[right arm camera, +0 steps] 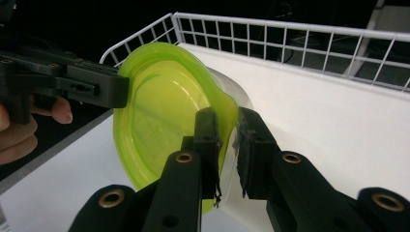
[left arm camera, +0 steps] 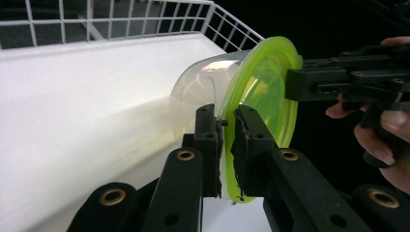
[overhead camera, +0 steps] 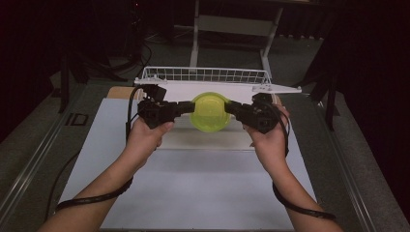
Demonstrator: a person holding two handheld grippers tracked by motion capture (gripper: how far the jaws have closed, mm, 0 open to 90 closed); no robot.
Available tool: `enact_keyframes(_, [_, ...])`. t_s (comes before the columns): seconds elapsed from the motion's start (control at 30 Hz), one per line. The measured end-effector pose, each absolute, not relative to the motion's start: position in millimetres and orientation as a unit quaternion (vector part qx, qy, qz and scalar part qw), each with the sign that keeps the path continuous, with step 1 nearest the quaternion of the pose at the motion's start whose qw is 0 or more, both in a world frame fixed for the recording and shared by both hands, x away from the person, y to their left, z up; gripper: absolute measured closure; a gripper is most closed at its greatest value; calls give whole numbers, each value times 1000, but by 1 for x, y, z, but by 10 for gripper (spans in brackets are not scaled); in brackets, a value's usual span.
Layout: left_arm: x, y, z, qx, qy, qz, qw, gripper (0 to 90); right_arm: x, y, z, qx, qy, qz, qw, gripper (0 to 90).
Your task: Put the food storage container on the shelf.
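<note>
The table carries a white wire basket at its far edge, and in front of that basket both grippers hold one clear tub with a lime-green lid, lifted clear of the table and tipped so the lid faces the person. The left gripper pinches the lid's rim at the left side; the right gripper pinches the rim at the right. In the left gripper view its jaws are clamped on the green edge where it meets the clear wall, and in the right gripper view the jaws are likewise closed on the rim, one jaw on the lid face and the other behind it.

The step in hand looks like carrying the tub toward the basket, or working the lid at its rim; I cannot tell which. Either way, doing it well probably means keeping both grips equally firm, since the hold is only on a thin, flexible lip. The two hands should move together, at the same height and pace, so the rim does not twist or peel out of one grip. If the tub goes into the basket, it should clear the near wire wall before coming down.

Counted: one table, one basket, one tub, one lid, two grippers, two hands.
</note>
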State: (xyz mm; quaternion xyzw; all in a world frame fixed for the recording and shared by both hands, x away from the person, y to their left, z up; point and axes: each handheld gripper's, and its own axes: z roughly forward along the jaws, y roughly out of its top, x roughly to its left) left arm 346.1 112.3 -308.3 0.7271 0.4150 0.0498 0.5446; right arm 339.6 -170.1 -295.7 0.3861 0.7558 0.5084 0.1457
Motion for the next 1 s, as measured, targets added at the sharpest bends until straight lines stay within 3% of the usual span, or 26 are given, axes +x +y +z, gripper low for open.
enact_keyframes(0.37, [371, 112, -314, 725, 438, 48, 530, 803, 364, -165, -298, 405, 754, 501, 128, 802])
enact_keyframes(0.8, [384, 109, -310, 718, 447, 60, 530, 777, 396, -165, -294, 455, 752, 471, 76, 794])
enact_keyframes(1.0, [390, 103, -313, 716, 458, 70, 522, 764, 410, -164, -293, 476, 747, 459, 70, 743])
